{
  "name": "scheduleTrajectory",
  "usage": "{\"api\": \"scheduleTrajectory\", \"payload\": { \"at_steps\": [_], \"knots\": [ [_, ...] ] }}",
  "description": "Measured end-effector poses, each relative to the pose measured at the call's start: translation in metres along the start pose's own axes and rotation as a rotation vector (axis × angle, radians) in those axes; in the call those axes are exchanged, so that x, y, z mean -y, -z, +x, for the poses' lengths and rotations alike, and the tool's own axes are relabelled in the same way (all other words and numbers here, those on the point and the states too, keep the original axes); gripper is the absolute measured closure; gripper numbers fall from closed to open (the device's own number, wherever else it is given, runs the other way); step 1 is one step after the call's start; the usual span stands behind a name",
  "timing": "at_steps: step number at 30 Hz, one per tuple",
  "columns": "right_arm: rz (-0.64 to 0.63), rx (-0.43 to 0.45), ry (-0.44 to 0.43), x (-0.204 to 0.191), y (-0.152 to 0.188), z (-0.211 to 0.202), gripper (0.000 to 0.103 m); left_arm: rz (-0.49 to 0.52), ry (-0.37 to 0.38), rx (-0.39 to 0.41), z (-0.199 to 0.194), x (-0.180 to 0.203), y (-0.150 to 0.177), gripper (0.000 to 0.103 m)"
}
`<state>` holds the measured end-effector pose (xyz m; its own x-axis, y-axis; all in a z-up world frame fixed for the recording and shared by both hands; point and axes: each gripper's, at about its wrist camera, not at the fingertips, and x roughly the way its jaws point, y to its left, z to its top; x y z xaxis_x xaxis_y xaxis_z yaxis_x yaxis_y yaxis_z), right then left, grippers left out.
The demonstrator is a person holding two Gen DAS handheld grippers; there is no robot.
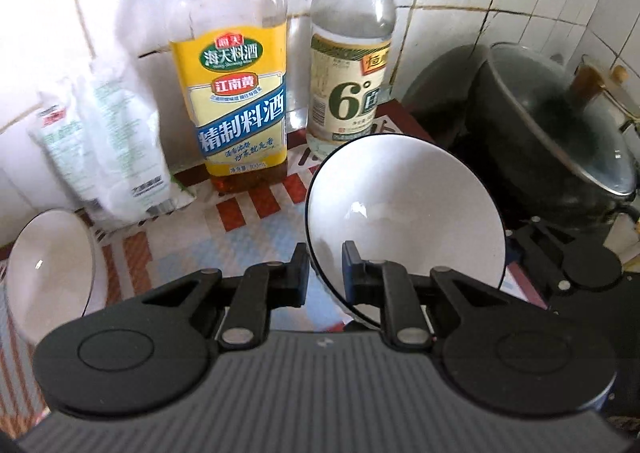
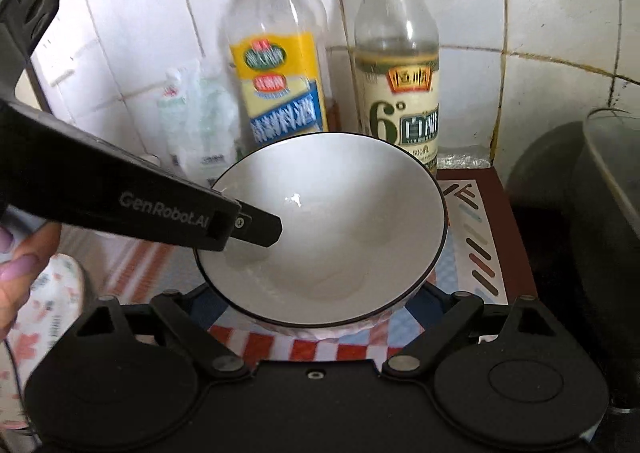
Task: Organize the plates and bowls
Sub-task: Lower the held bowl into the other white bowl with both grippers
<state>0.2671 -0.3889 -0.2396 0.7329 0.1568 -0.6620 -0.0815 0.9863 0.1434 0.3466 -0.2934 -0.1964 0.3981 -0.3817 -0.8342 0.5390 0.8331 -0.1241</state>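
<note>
My left tongs [image 1: 325, 273] pinch rim of black-rimmed white bowl [image 1: 404, 221], tilted, lifted off patterned worktop [image 1: 248, 237]. Right tongs [image 2: 320, 309] spread wide, bowl between them, no contact seen. Second bowl [image 1: 48, 269] waits at left. Stacking not yet done; no plates visible.

**White bowls, bright bottles**

My black left gripper [image 1: 324, 273] is showing against a white bowl [image 1: 404, 221] with a thin dark rim. The counter [image 1: 248, 237] is wearing red stripes and pale blue checks. One bottle [image 1: 240, 109] is displaying a yellow-and-blue label, the other bottle [image 1: 352, 93] cream with green. The pot [image 1: 540, 157] is looking dark grey.
</note>
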Motion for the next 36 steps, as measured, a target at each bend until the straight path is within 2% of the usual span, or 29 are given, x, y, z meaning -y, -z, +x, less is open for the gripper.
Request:
{"api": "scheduleTrajectory", "payload": {
  "at_steps": [5, 17, 24, 30, 36],
  "knots": [
    [-0.024, 0.031, -0.013, -0.015, 0.003, -0.037, 0.009, 0.013, -0.044, 0.020, -0.040, 0.013, 0.014, 0.088],
    [-0.101, 0.039, -0.052, -0.053, 0.011, -0.108, 0.009, -0.048, -0.067, 0.040, -0.118, 0.026, 0.053, 0.088],
    [-0.132, 0.021, -0.059, -0.073, 0.030, -0.127, 0.009, -0.089, -0.072, 0.035, -0.136, 0.026, 0.079, 0.088],
    [-0.189, 0.026, -0.040, -0.091, 0.053, -0.129, 0.009, -0.109, -0.101, 0.025, -0.132, 0.027, 0.102, 0.087],
    [-0.167, -0.010, -0.036, -0.093, 0.065, -0.117, 0.009, -0.163, -0.065, 0.008, -0.121, 0.016, 0.114, 0.087]
  ]
}}
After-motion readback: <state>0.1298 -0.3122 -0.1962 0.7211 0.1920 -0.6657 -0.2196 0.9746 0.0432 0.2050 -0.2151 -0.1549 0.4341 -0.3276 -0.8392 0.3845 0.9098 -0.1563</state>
